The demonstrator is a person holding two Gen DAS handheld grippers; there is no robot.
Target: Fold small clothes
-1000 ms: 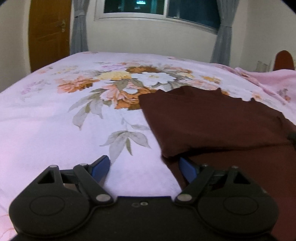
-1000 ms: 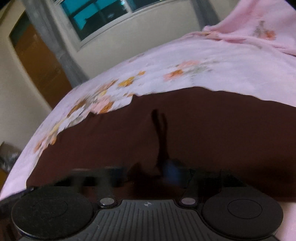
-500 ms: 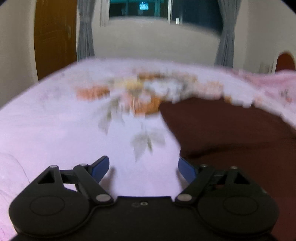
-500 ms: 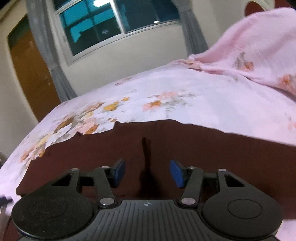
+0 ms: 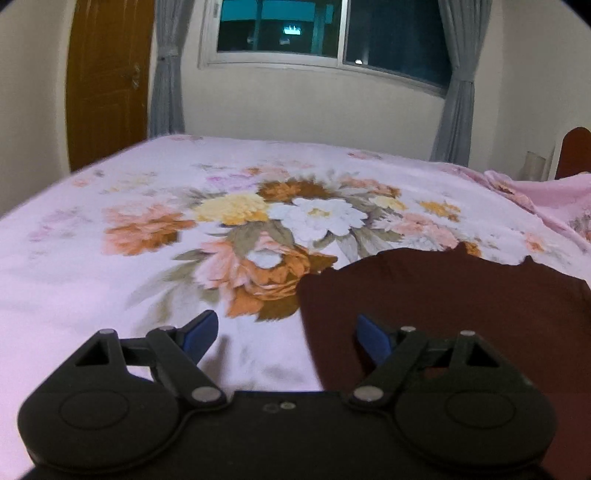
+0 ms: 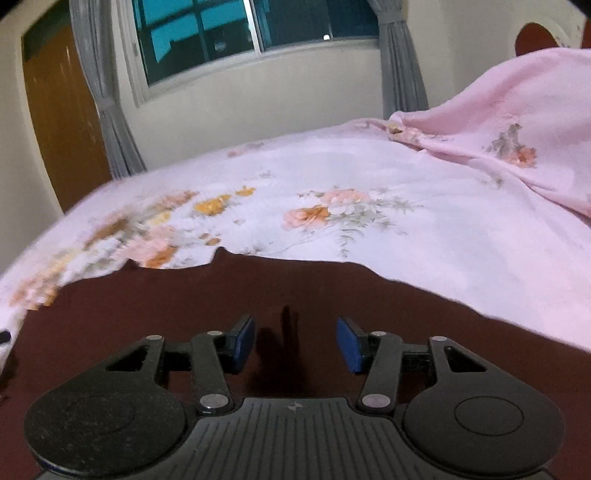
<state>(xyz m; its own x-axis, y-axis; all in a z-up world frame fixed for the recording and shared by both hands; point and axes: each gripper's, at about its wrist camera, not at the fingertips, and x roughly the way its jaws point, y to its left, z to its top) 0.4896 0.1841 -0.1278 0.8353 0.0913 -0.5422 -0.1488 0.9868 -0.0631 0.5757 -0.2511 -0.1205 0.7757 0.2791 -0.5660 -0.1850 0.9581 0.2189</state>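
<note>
A dark maroon garment [image 5: 461,306] lies flat on the floral pink bedsheet [image 5: 110,280]. In the left wrist view it fills the lower right. My left gripper [image 5: 284,332] is open and empty, above the garment's left edge, its right finger over the cloth and its left over the sheet. In the right wrist view the garment [image 6: 184,314] spreads across the lower frame. My right gripper [image 6: 295,343] is open and empty, just above the cloth, and casts a shadow on it.
A bunched pink floral blanket [image 6: 517,122] rises at the bed's right side. A window [image 5: 325,33] with grey curtains and a wooden door [image 5: 107,81] stand beyond the bed. A dark red headboard [image 5: 576,151] shows at far right.
Both grippers have lifted and drawn back from the garment. The right gripper, blurred and low over the cloth a second ago, now stands open above it. The left stayed open.
</note>
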